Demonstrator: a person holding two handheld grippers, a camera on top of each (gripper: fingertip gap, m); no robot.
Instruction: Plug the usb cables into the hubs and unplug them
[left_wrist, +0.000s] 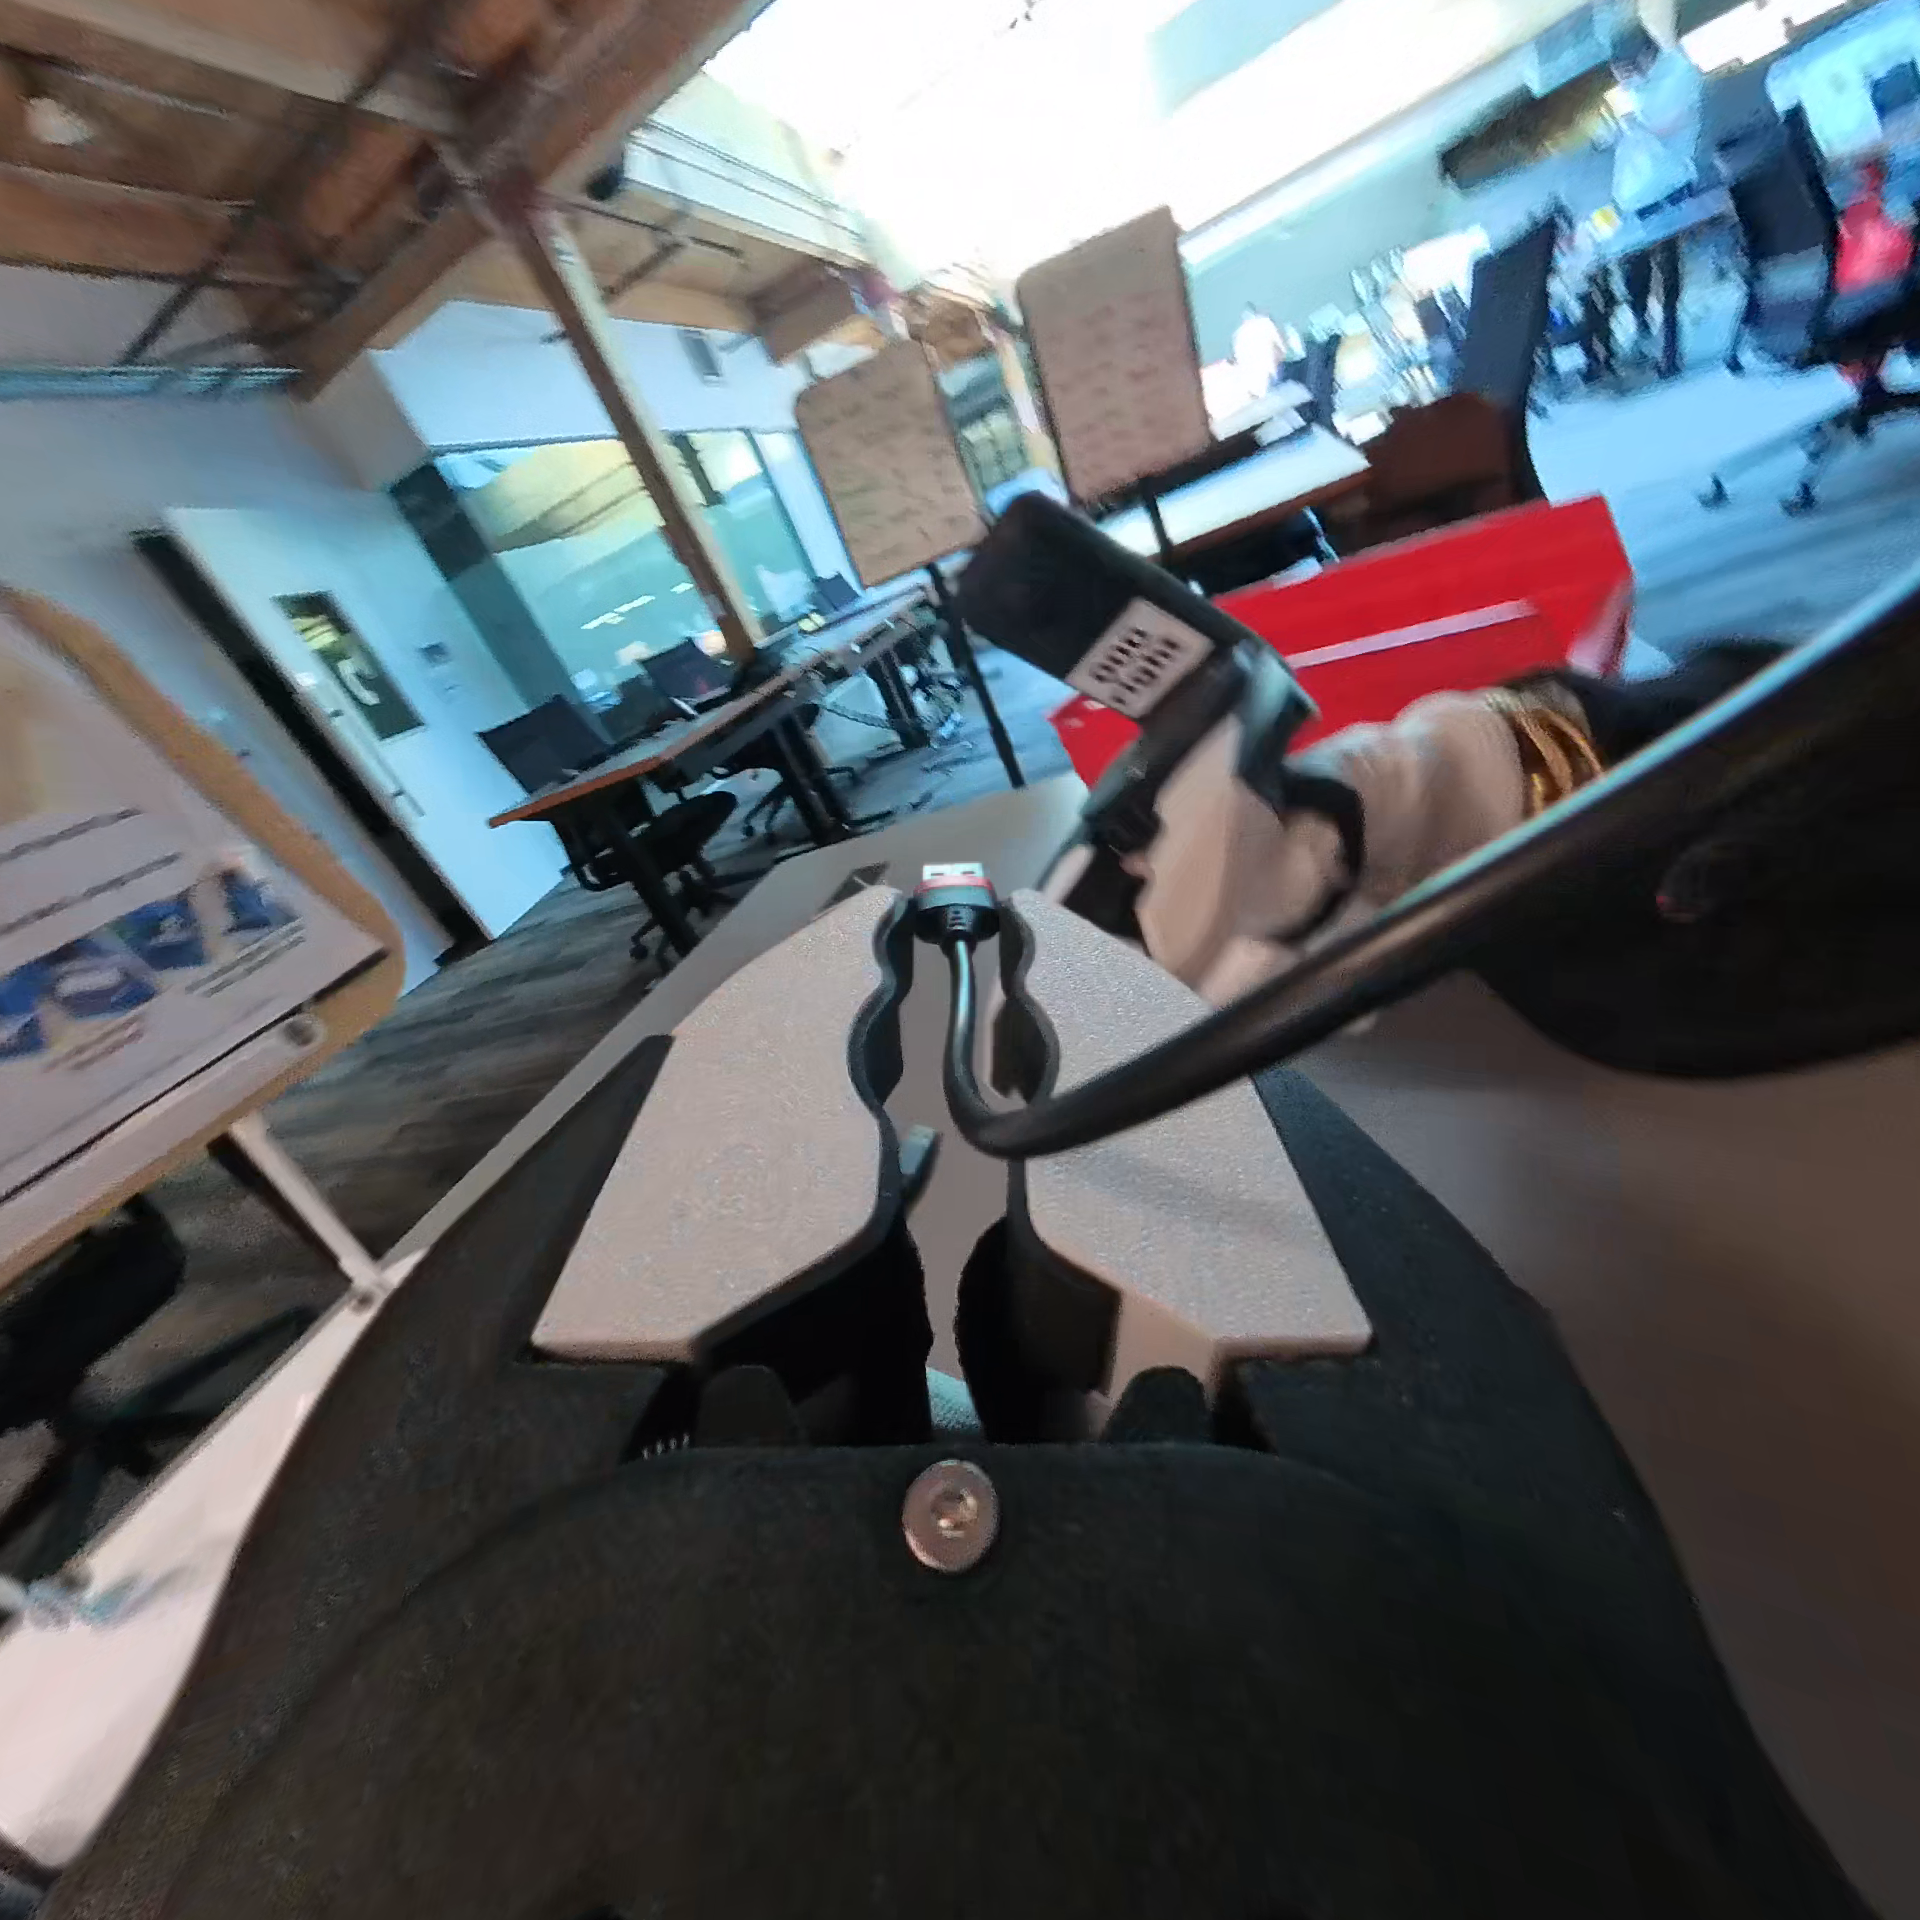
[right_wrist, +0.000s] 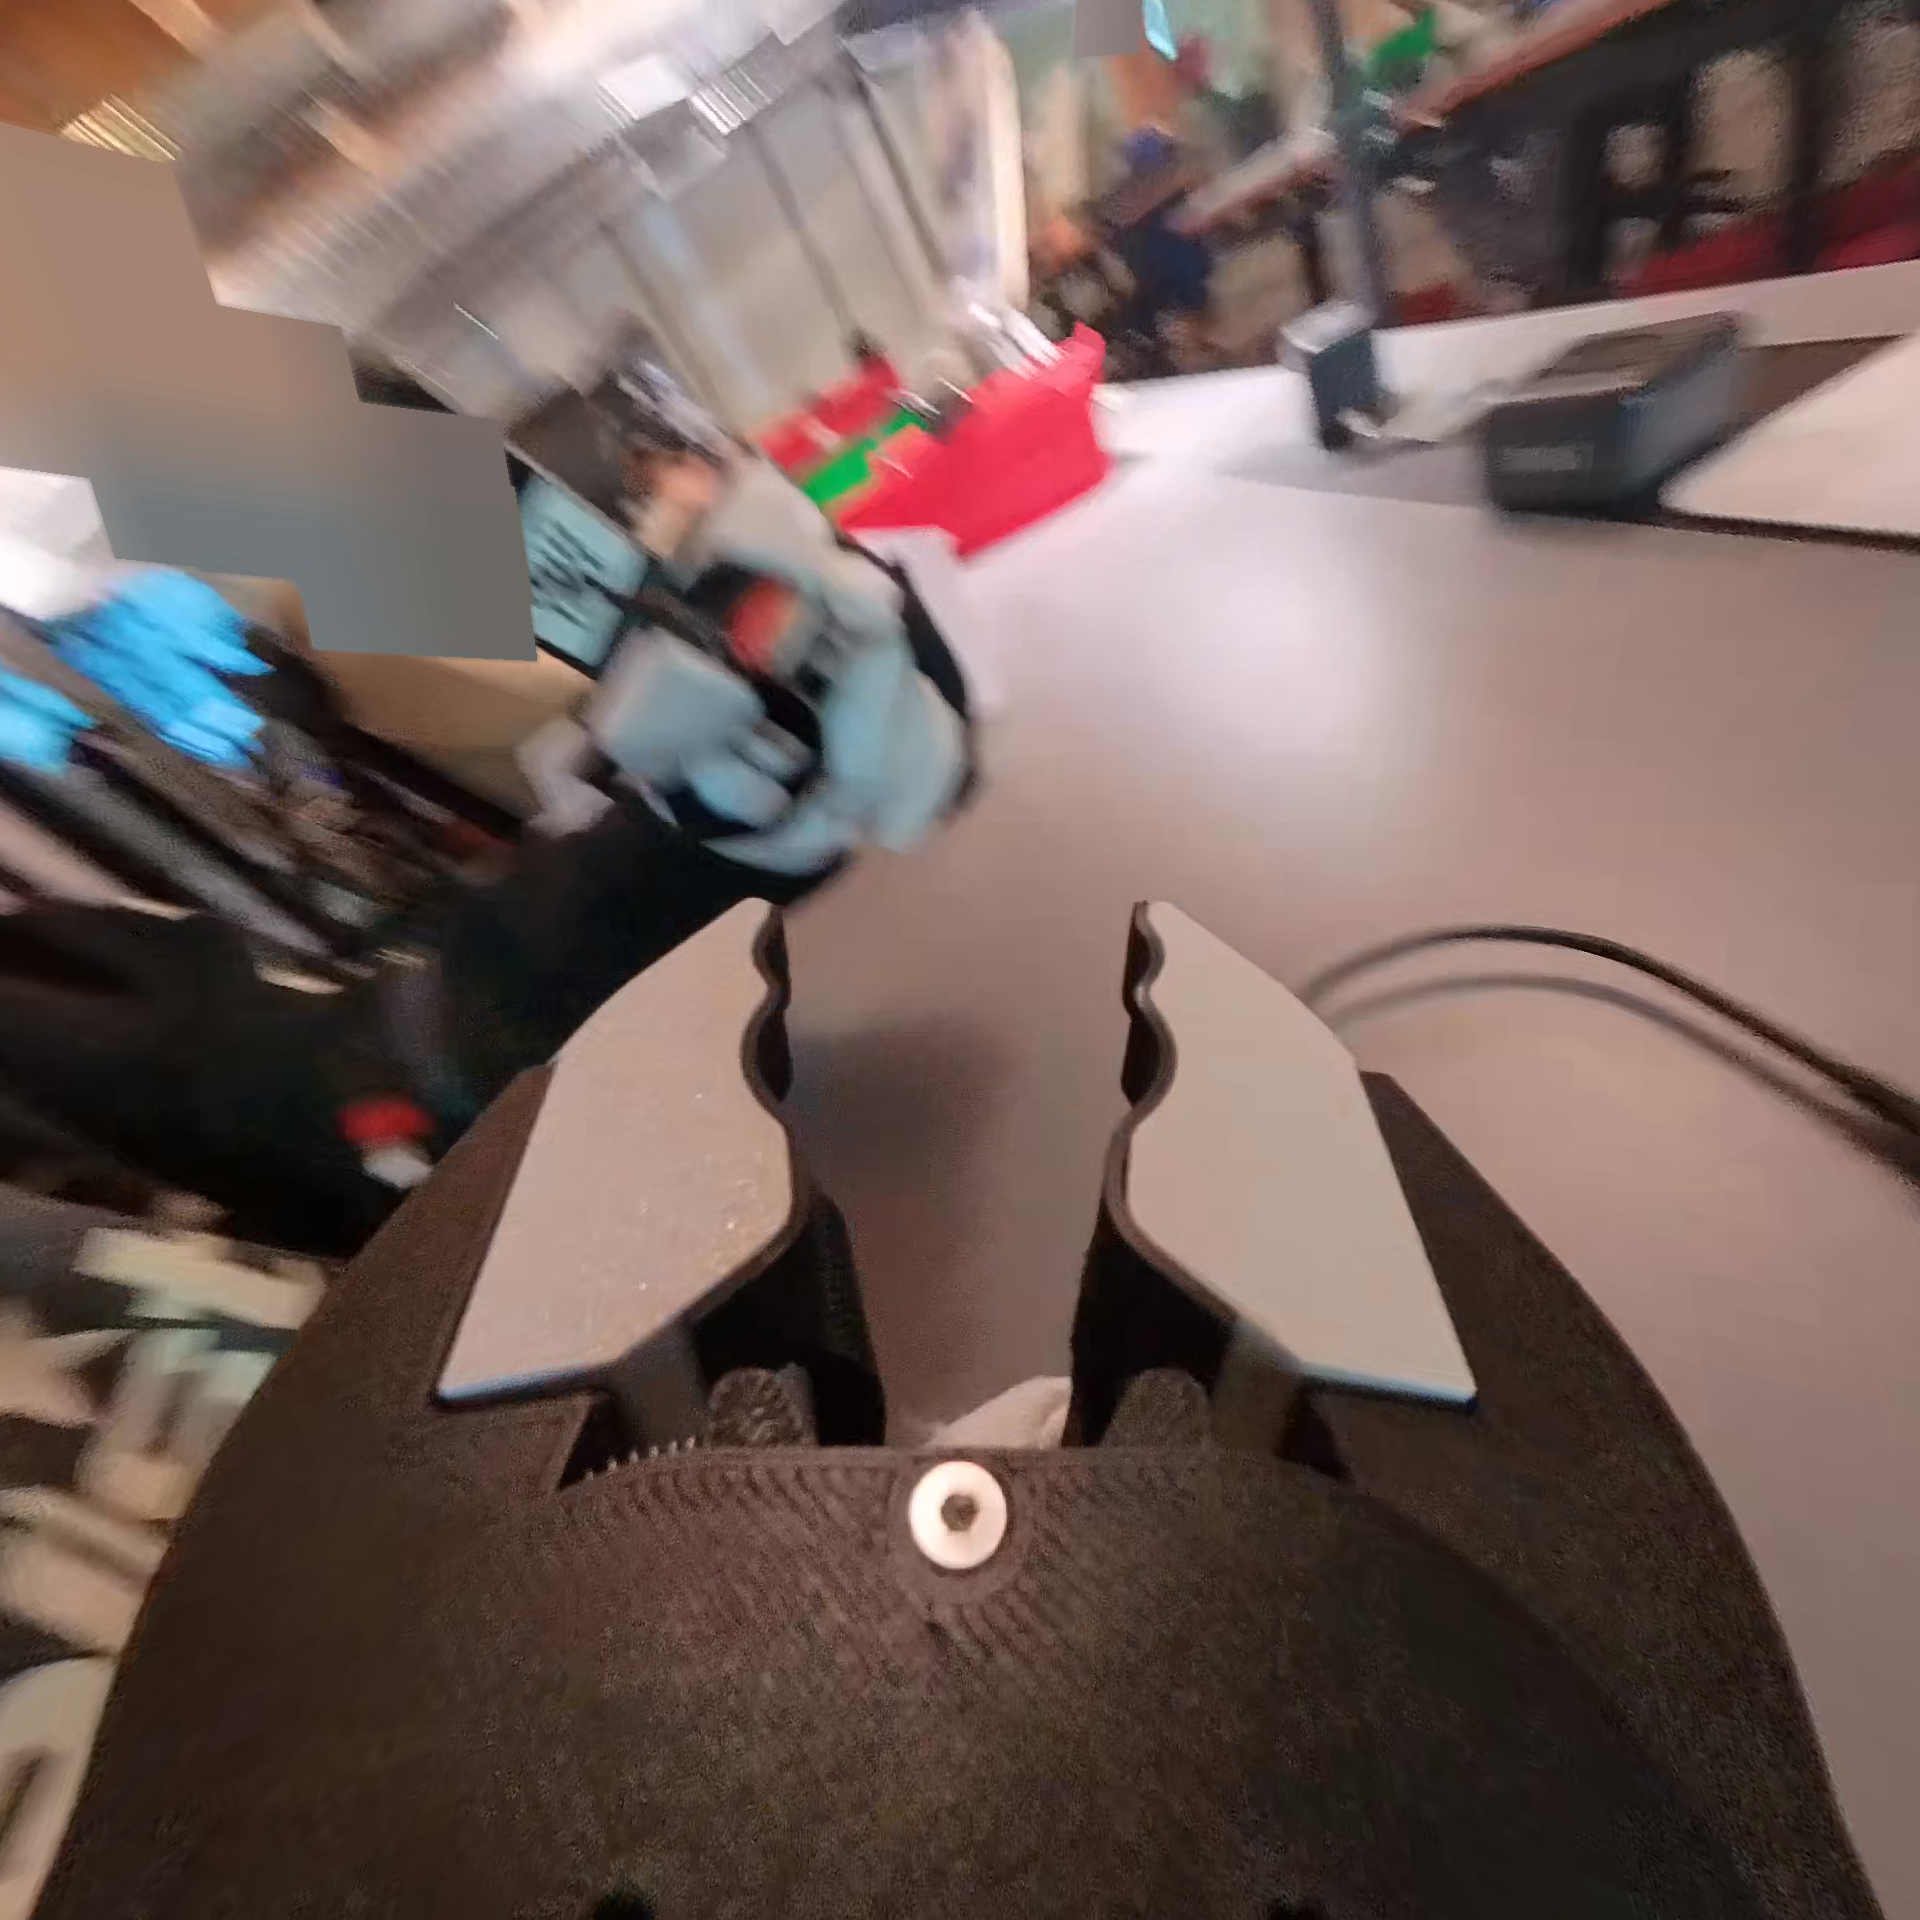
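Pale grey surface (right_wrist: 1351, 727) runs ahead of me, no hub in sight. My right claw (right_wrist: 956, 925) hangs spread and empty above it. My left claw (left_wrist: 954, 904) pinches the usb cable (left_wrist: 961, 997) behind its plug (left_wrist: 951, 875); next I judge I must find a port.

The usb plug (left_wrist: 951, 896), black with a red band and a bare metal tip, pointed forward, pinched at the tips of two grey fingers (left_wrist: 769, 1101). Its black cable (left_wrist: 1288, 1013) curved back and ran off right. A second black cable (right_wrist: 1621, 987) lay looped on the table (right_wrist: 1299, 675).
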